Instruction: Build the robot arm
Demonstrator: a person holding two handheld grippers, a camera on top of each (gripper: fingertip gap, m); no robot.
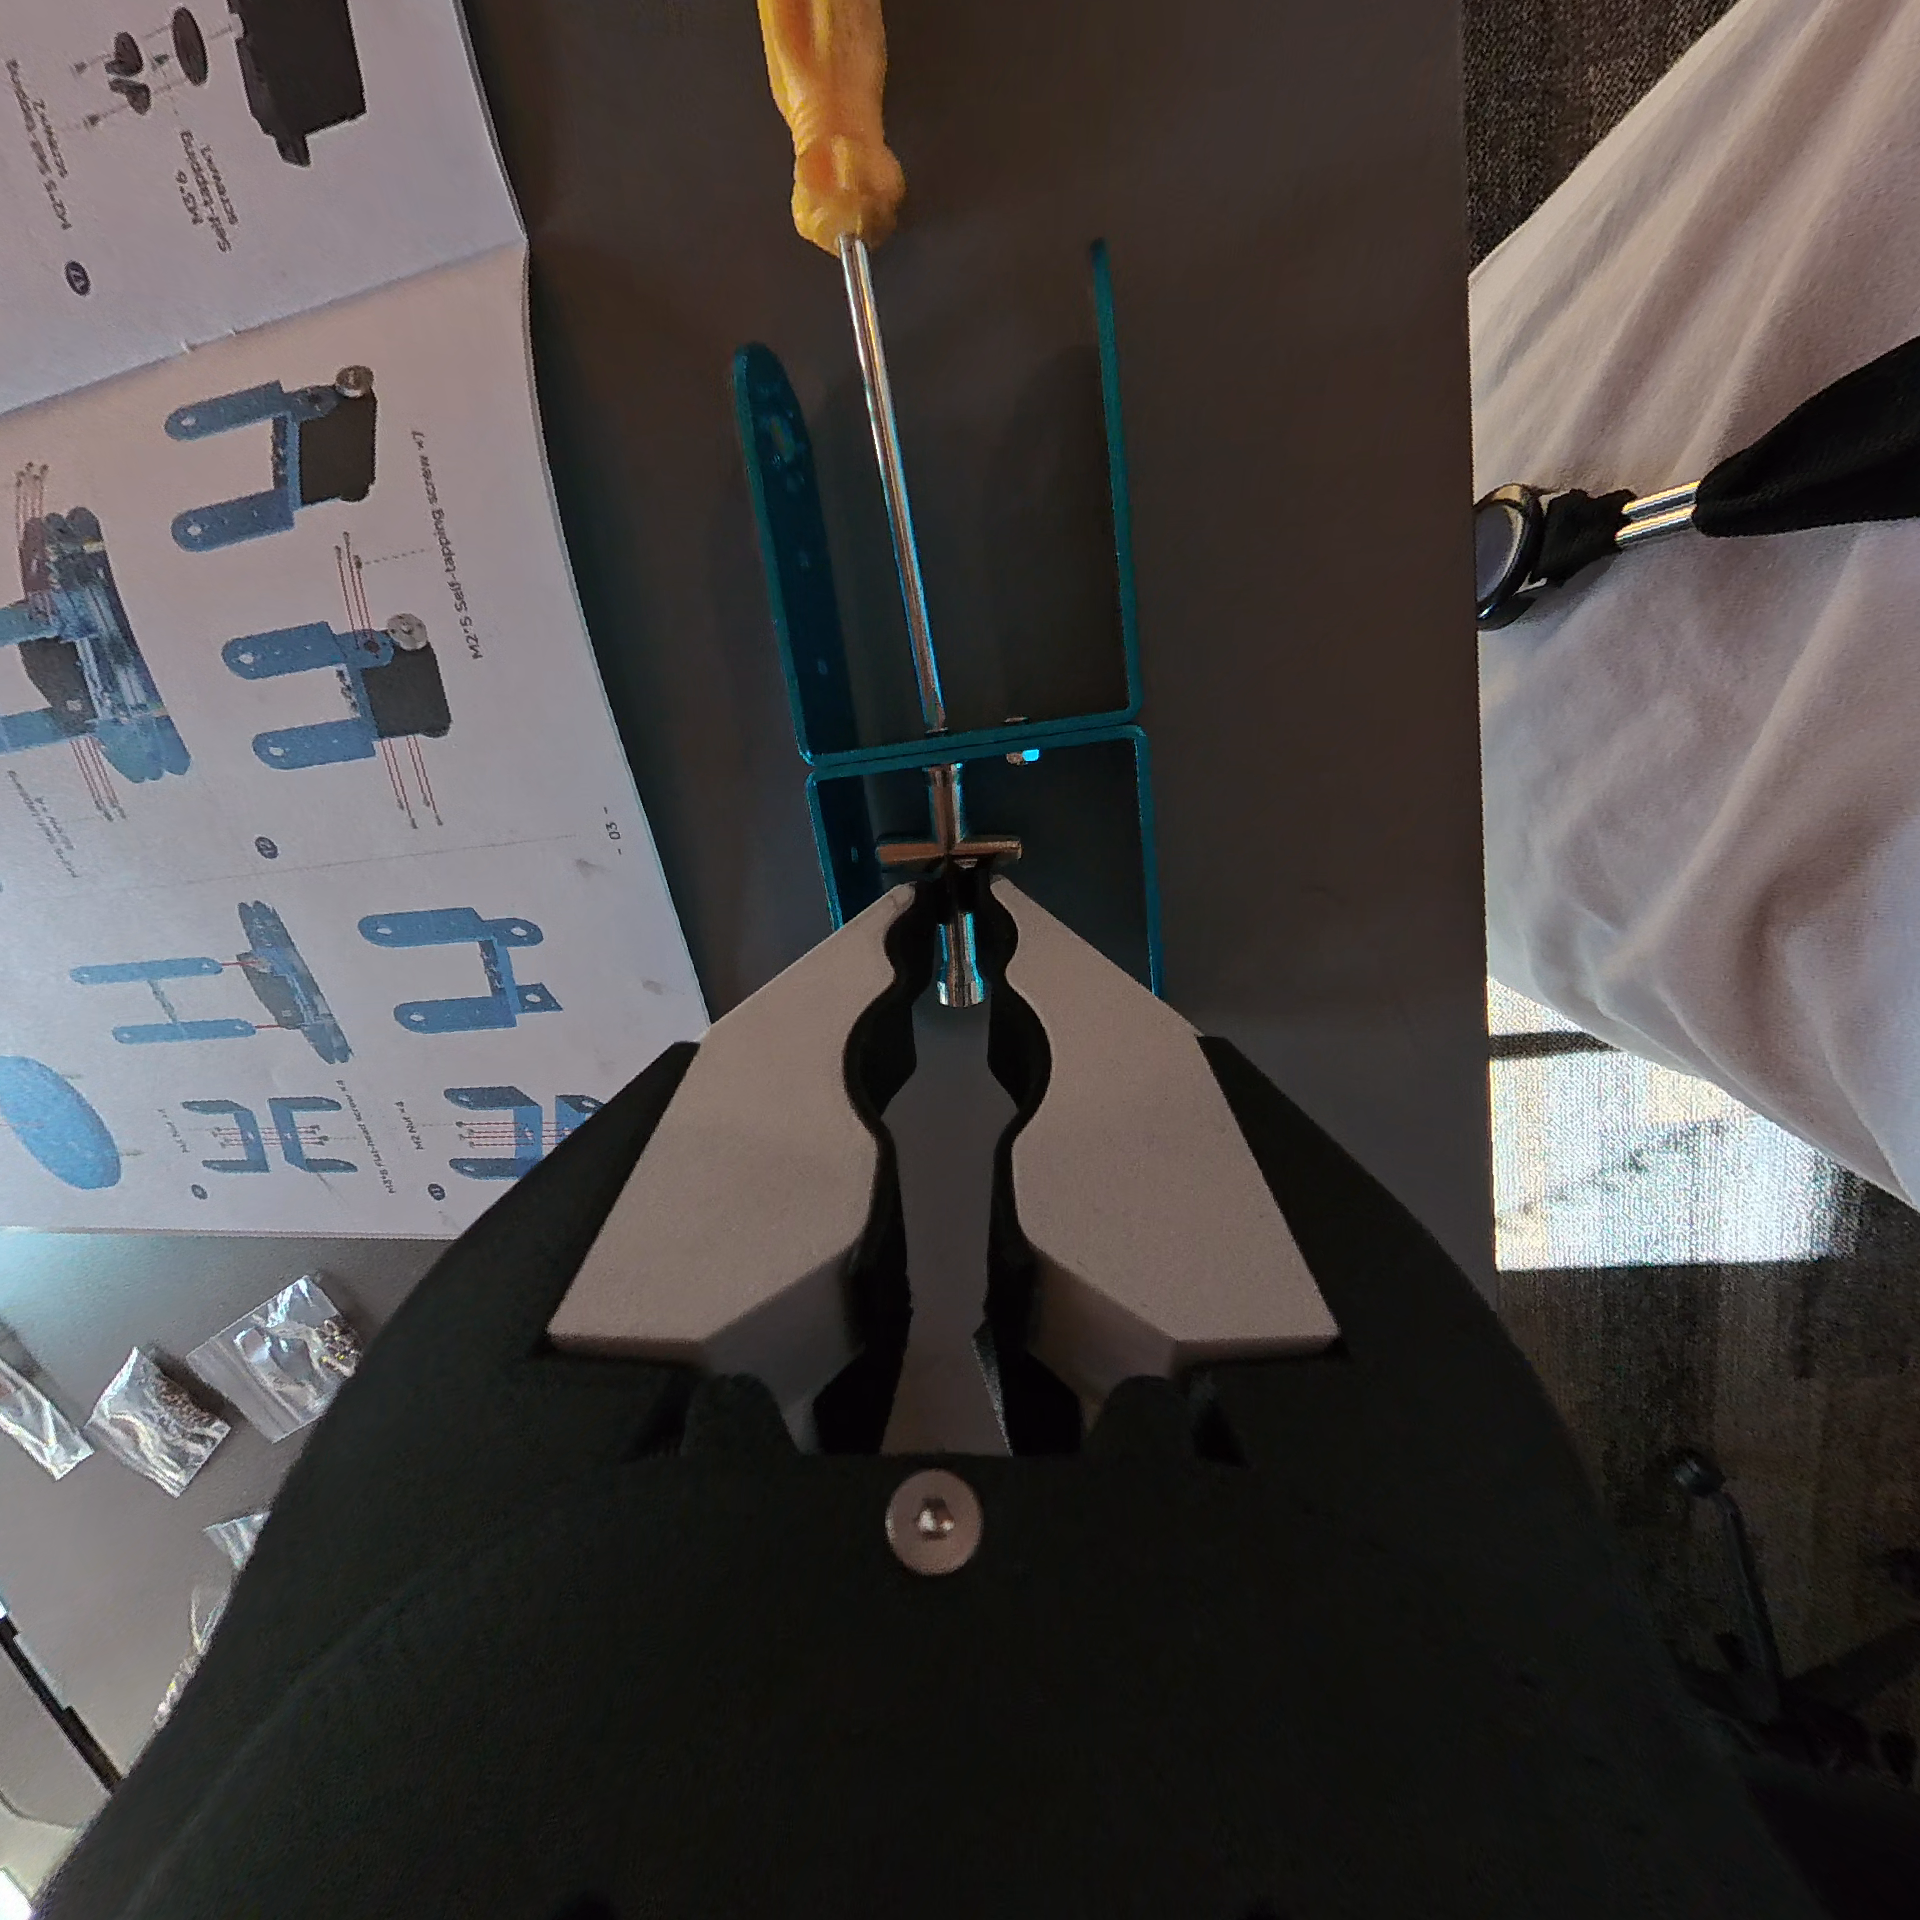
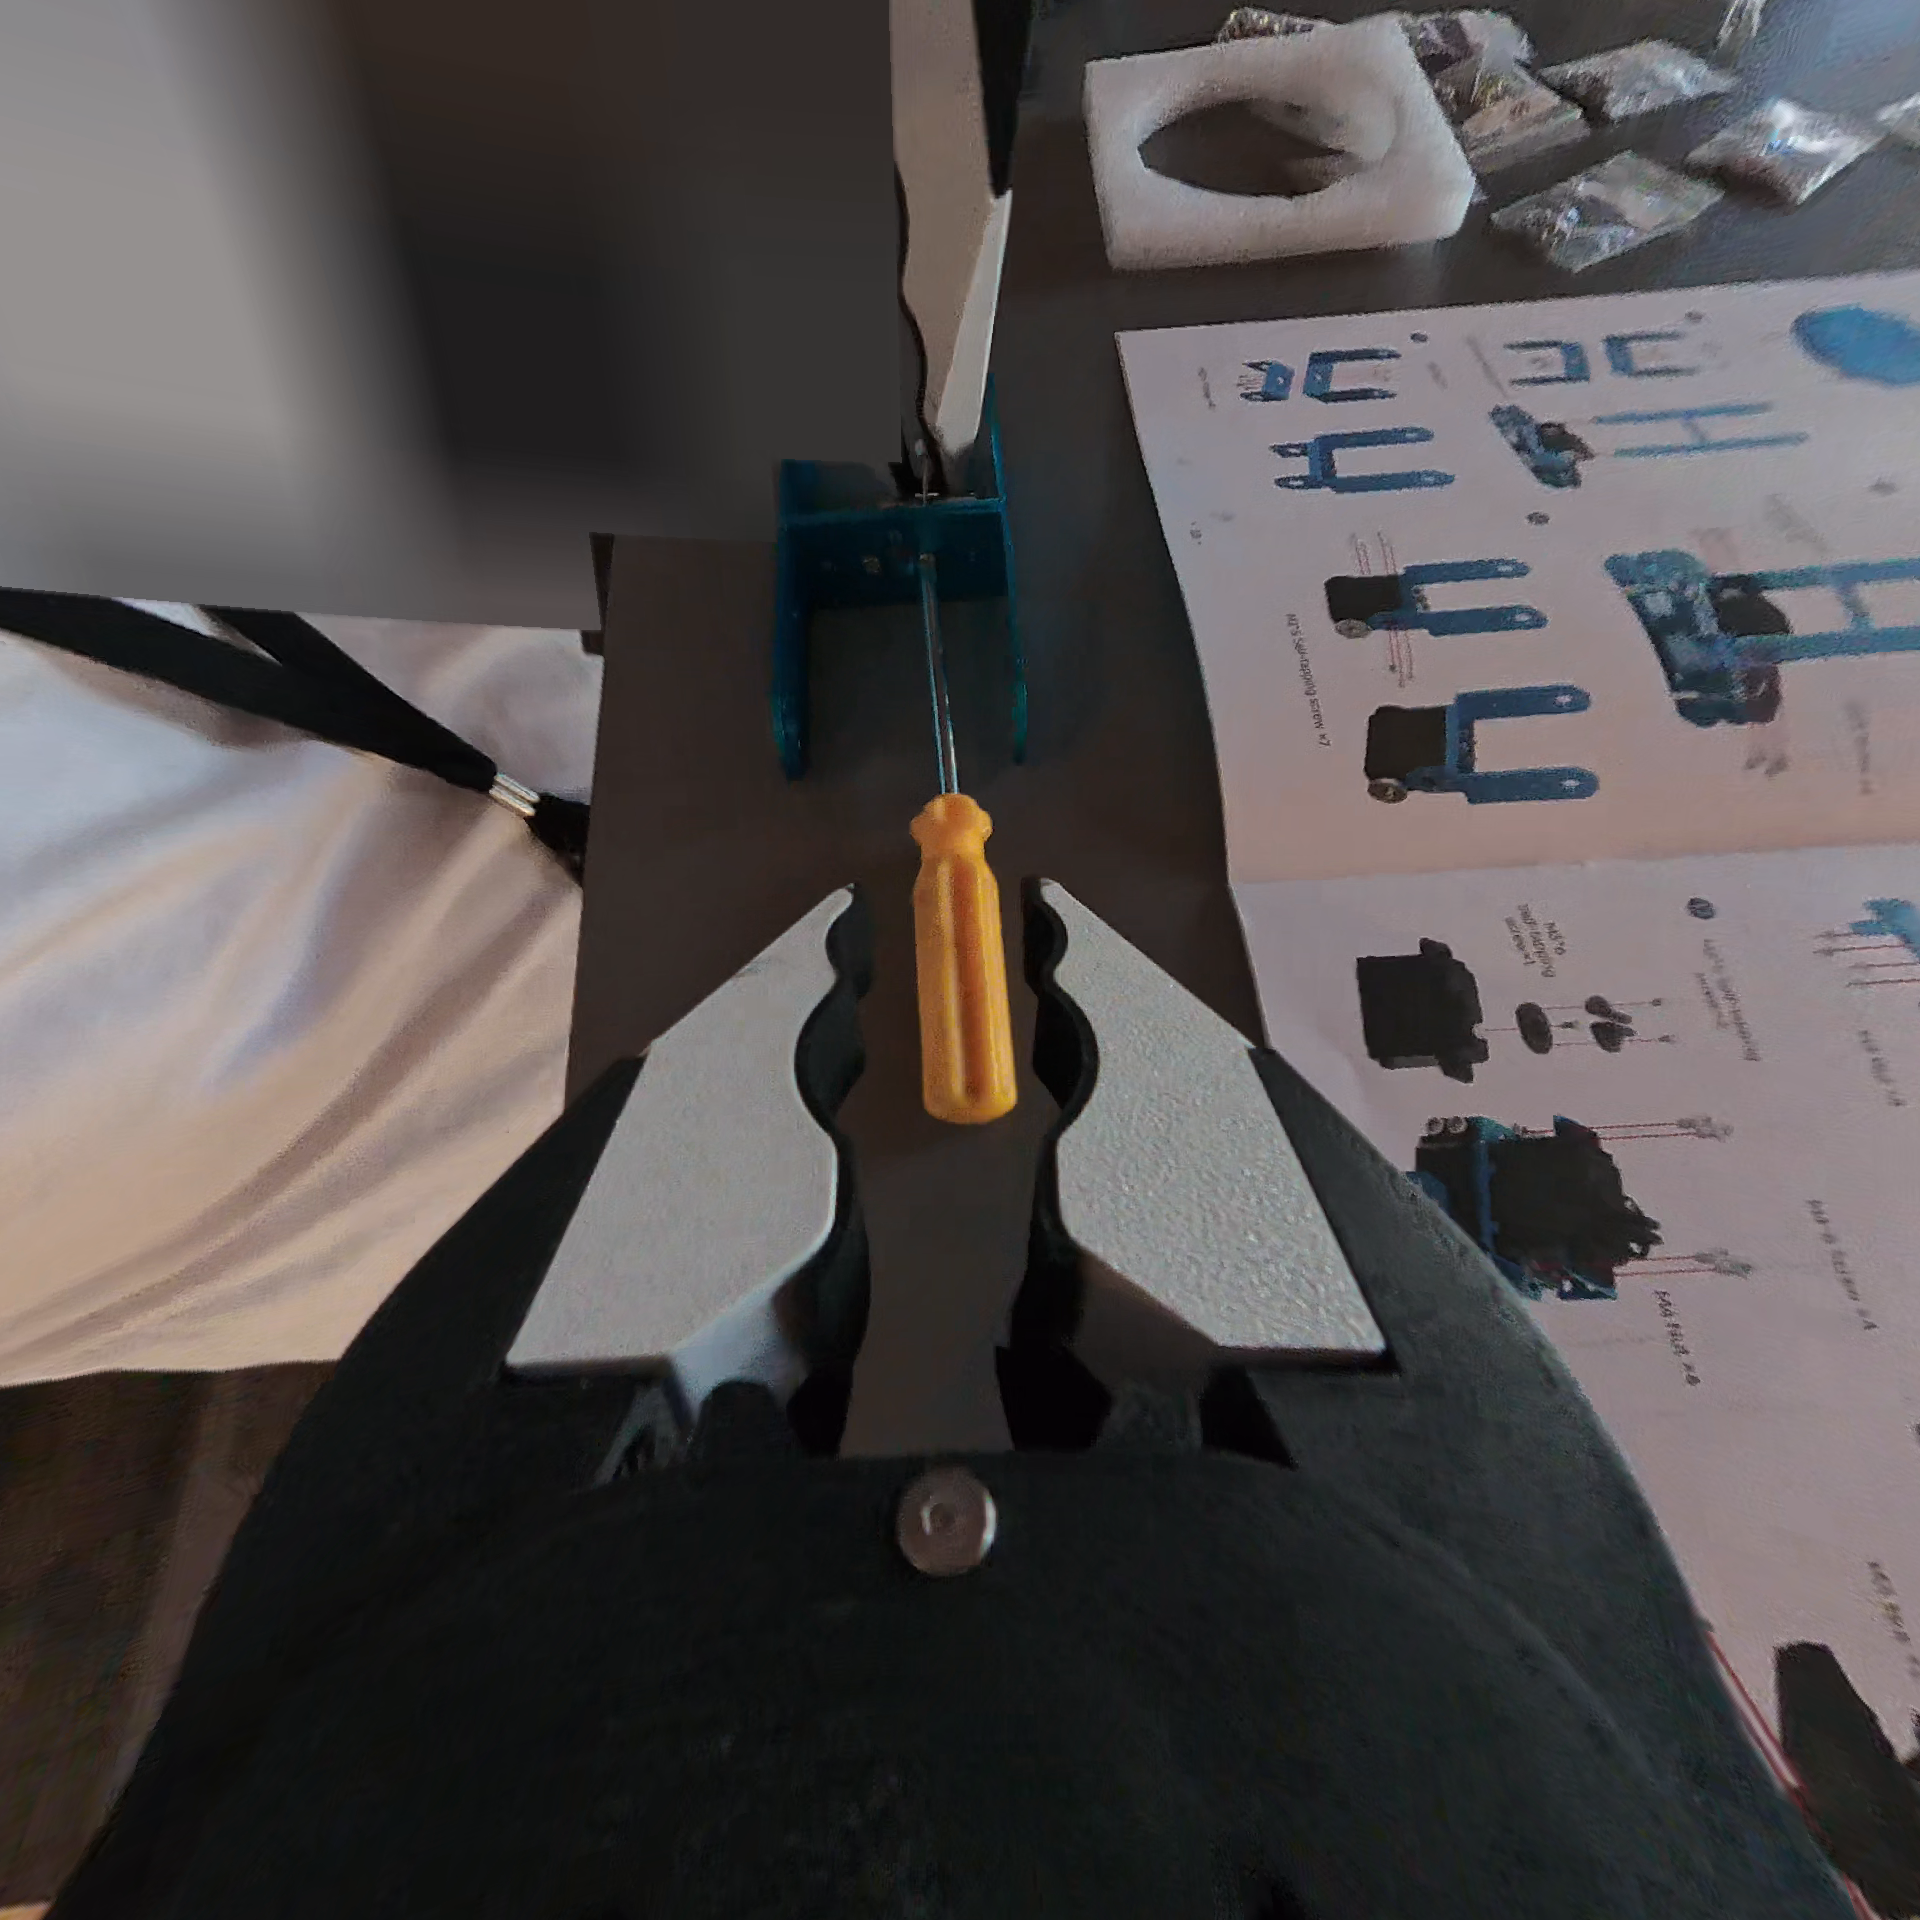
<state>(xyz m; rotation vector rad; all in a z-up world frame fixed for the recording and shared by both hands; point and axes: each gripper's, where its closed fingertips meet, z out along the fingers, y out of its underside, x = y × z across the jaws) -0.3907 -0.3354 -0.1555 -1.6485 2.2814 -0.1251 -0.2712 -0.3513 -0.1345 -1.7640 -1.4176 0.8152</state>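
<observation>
Two blue metal U-brackets point(image 1: 977, 743) lie back to back on the dark table. My left gripper point(image 1: 951, 889) is shut on a small silver cross-shaped socket wrench point(image 1: 948, 852) whose stem meets the brackets' joined walls. A yellow-handled screwdriver point(image 1: 831, 135) points at the same joint from the far side, its shaft inside the far bracket. In the right wrist view my right gripper point(image 2: 945, 900) is open around the screwdriver's handle point(image 2: 961, 966), with gaps on both sides. The brackets point(image 2: 894, 566) lie beyond it, with the left gripper's fingers point(image 2: 961, 312) behind them.
An open instruction booklet point(image 1: 312, 623) point(image 2: 1558, 675) lies beside the brackets. Small bags of hardware point(image 1: 166, 1413) point(image 2: 1621, 135) and a white foam block point(image 2: 1278, 145) sit farther off. A person's white garment point(image 1: 1704, 727) and black lanyard point(image 2: 343, 717) are past the table edge. Tip to tip, the grippers are about 12 cm apart.
</observation>
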